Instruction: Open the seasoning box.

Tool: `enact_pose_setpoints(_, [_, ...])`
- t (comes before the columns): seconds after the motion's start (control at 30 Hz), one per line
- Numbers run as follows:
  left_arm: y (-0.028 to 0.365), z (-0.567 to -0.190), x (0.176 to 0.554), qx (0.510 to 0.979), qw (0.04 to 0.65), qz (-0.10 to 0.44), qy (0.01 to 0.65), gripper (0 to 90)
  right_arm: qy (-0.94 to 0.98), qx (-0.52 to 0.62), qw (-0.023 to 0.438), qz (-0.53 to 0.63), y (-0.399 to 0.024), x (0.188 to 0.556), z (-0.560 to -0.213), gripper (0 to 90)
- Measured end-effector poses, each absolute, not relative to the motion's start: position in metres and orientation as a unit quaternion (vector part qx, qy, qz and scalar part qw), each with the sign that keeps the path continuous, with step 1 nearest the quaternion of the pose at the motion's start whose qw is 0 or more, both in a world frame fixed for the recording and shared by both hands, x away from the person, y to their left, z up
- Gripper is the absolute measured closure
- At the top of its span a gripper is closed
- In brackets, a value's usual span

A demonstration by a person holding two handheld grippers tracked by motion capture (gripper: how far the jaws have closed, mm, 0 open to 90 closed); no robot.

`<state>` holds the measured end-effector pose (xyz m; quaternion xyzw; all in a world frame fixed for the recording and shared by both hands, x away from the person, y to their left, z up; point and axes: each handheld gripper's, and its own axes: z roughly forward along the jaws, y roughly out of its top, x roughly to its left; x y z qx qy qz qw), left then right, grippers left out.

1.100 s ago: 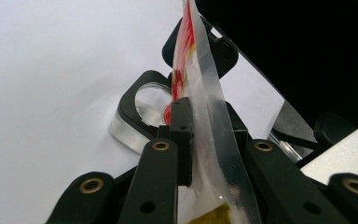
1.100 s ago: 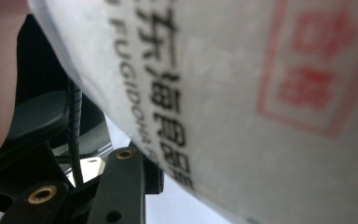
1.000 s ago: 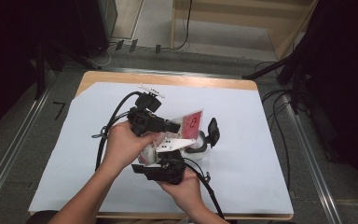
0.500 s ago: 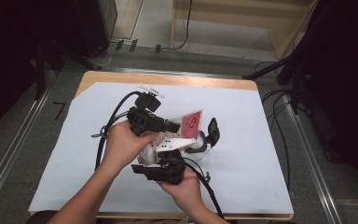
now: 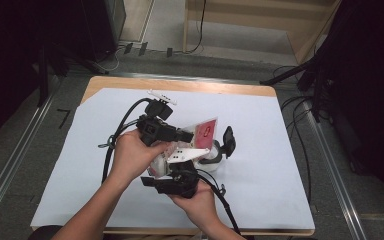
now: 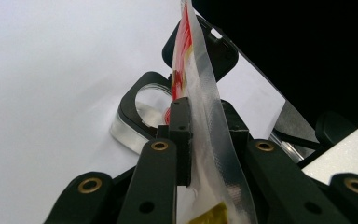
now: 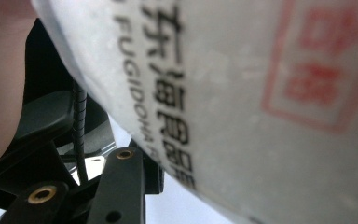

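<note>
While clamped on red-white pouch (image 6: 200,107) seal edge, L gripper (image 6: 200,135) stays mid-table; R gripper (image 5: 180,181) near side, under pouch, jaw state unclear.

The left gripper (image 6: 189,140) clamps both jaws on the clear sealed edge of a red-printed plastic packet (image 6: 196,88), held edge-on and upright. Beyond it, a black-rimmed clear container (image 6: 137,119) rests on the white table cover (image 6: 51,70).
</note>
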<state>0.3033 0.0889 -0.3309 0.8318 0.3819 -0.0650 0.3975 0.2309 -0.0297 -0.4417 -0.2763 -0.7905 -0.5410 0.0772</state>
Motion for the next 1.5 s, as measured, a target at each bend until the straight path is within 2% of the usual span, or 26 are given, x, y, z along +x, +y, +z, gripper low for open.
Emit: enact_pose_setpoints(1.5, [0.0868,-0.3301,0.3013,0.836,0.396,-0.058,0.374,79.1,-0.790,-0.274,0.080,-0.542,-0.0291,0.2303,-0.4411,61.5])
